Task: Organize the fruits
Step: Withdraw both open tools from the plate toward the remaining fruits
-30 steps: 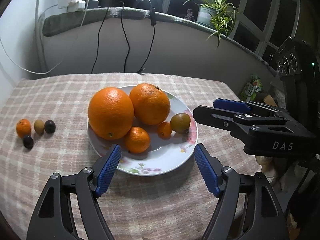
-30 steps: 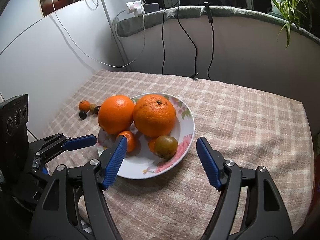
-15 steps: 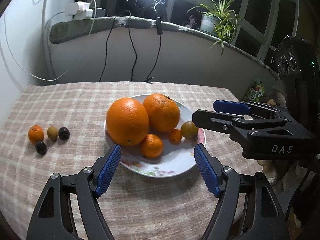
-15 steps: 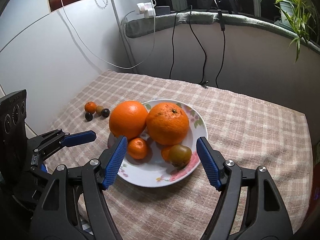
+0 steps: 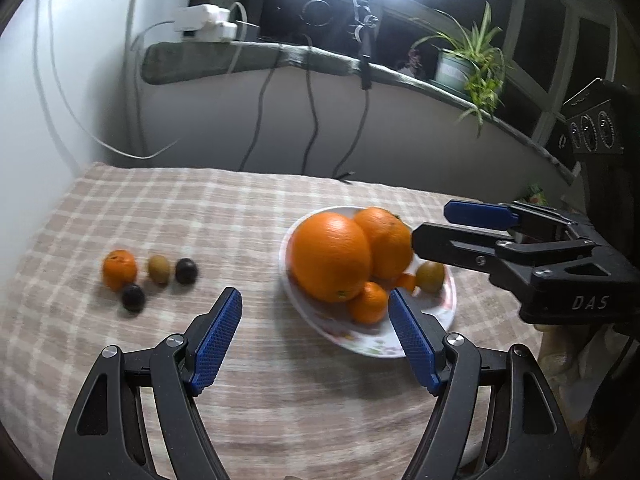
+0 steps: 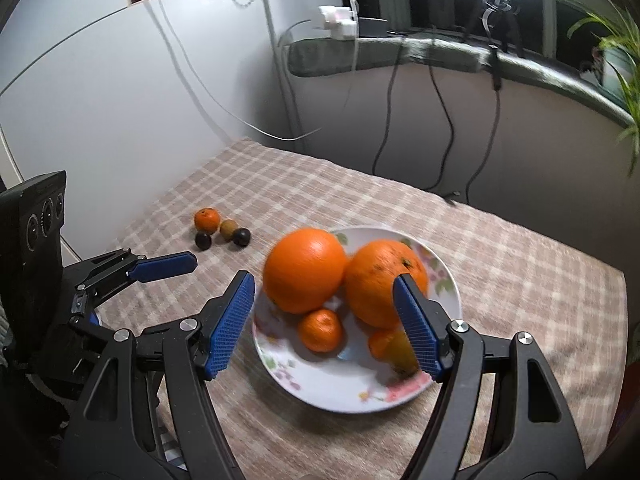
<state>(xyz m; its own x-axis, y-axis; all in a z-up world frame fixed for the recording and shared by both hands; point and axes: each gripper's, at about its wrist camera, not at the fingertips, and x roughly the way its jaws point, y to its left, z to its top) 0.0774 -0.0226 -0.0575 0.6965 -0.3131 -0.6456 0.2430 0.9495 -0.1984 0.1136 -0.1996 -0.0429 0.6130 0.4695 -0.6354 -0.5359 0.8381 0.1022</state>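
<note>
A white flowered plate (image 5: 372, 348) (image 6: 352, 396) holds two big oranges (image 5: 330, 256) (image 6: 306, 270), small tangerines (image 5: 368, 308) (image 6: 320, 330) and a brownish-green fruit (image 5: 430, 277) (image 6: 400, 354). A small group lies loose on the checked cloth to its left: a tangerine (image 5: 119, 269) (image 6: 207, 219), a green-brown fruit (image 5: 158, 269) (image 6: 228, 229) and two dark fruits (image 5: 186, 271) (image 6: 242, 237). My left gripper (image 5: 314, 328) is open and empty, above the cloth between group and plate. My right gripper (image 6: 324, 316) is open and empty over the plate.
The round table (image 5: 200, 208) has a checked cloth. A grey wall with hanging cables (image 5: 308, 120) runs behind it. A sill above carries a power strip (image 5: 204, 28) and a potted plant (image 5: 460, 68). A white wall (image 6: 100, 100) stands at the left.
Both grippers have pulled back, tilted up and swung left. The plate now sits lower and further right in both views. The loose fruit group has come closer to the left gripper.
</note>
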